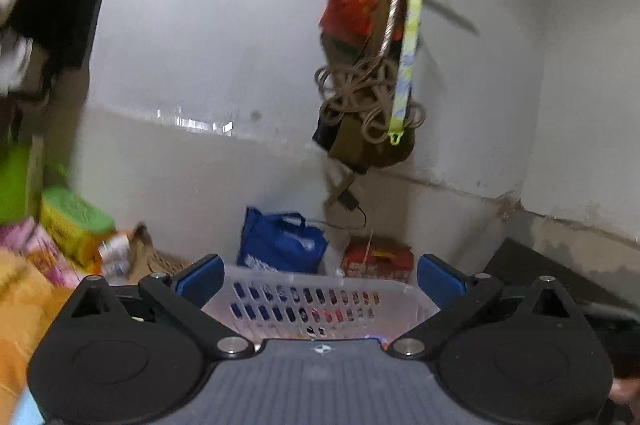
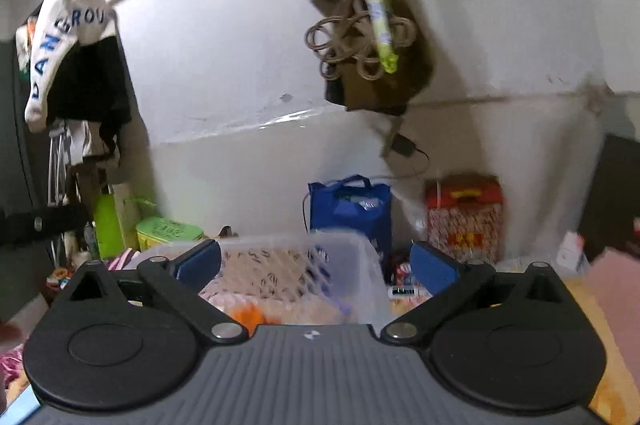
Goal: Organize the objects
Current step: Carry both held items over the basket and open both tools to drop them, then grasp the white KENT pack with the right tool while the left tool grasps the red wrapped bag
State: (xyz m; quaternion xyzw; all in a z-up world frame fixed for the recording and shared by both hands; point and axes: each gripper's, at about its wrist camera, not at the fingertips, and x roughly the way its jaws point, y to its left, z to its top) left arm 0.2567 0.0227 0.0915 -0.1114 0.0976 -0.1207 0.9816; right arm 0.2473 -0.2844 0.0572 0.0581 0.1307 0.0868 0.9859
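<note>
Clearly both grippers hold nothing: the left gripper has its fingers wide apart, and so does the right gripper. A clear slotted basket sits at 6 o'clock in the left view, its far wall showing between the blue pads without touching them. In the right view the basket lies toward 7 o'clock, with something orange inside, too blurred to name. It looks like thin, light plastic, so it would likely flex and slip if pinched on a wall; the stiffer rim seems the better hold. A blue bag stands behind it at 12 o'clock, near the wall.
</note>
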